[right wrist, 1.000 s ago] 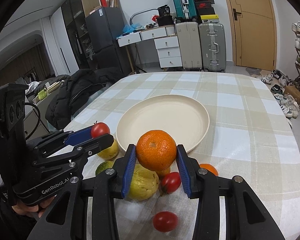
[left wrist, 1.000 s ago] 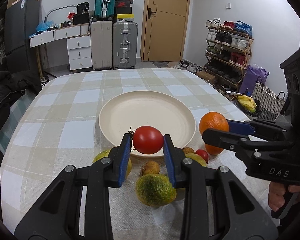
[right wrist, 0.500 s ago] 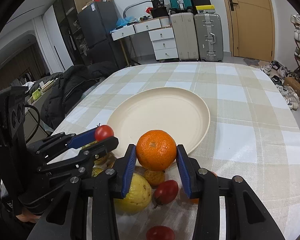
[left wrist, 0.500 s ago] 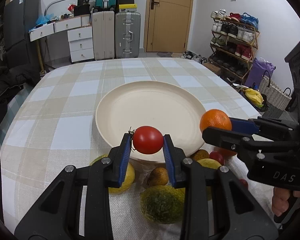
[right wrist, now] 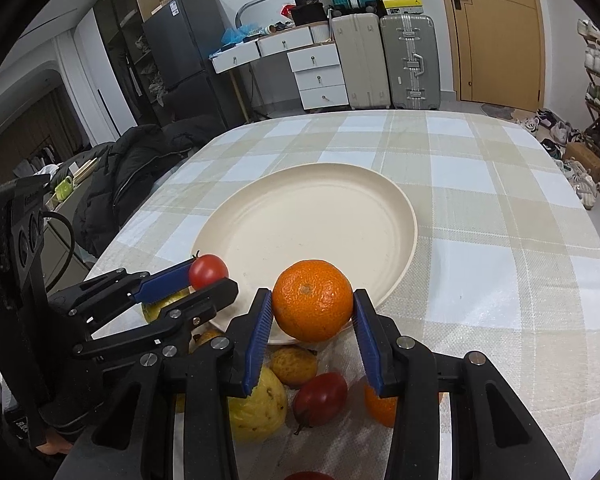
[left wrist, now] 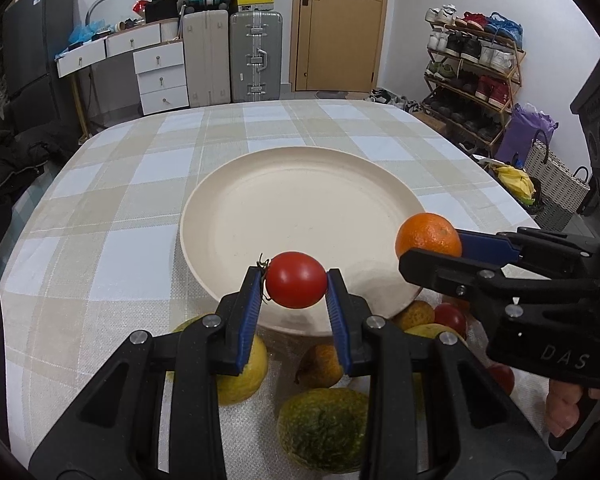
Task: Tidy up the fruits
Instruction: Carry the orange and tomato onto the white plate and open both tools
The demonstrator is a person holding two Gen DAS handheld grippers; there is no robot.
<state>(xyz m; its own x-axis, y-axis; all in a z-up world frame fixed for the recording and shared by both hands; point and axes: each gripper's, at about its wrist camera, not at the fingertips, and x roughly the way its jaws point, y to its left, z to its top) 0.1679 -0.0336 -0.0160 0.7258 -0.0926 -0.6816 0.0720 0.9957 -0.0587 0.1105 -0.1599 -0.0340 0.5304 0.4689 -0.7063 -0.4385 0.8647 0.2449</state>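
My left gripper [left wrist: 296,286] is shut on a red tomato [left wrist: 296,285] and holds it above the near rim of a large cream plate [left wrist: 300,200]. My right gripper [right wrist: 311,308] is shut on an orange [right wrist: 312,300] and holds it over the plate's [right wrist: 320,216] near edge. The orange also shows in the left wrist view [left wrist: 428,236], and the tomato in the right wrist view [right wrist: 208,272]. Loose fruit lies on the cloth below both grippers: a green fruit [left wrist: 324,428], a yellow fruit [right wrist: 256,408], a small brownish fruit [left wrist: 320,366] and a red tomato [right wrist: 320,398].
The table has a beige and white checked cloth [left wrist: 112,208]. Beyond its far edge stand suitcases [left wrist: 256,60] and drawers [left wrist: 160,72]. A shoe rack [left wrist: 472,64] is at the right. A dark coat [right wrist: 140,168] lies by the table's left side.
Both grippers have moved forward toward the plate with their fruit. The loose fruit now sits closer under the fingers.
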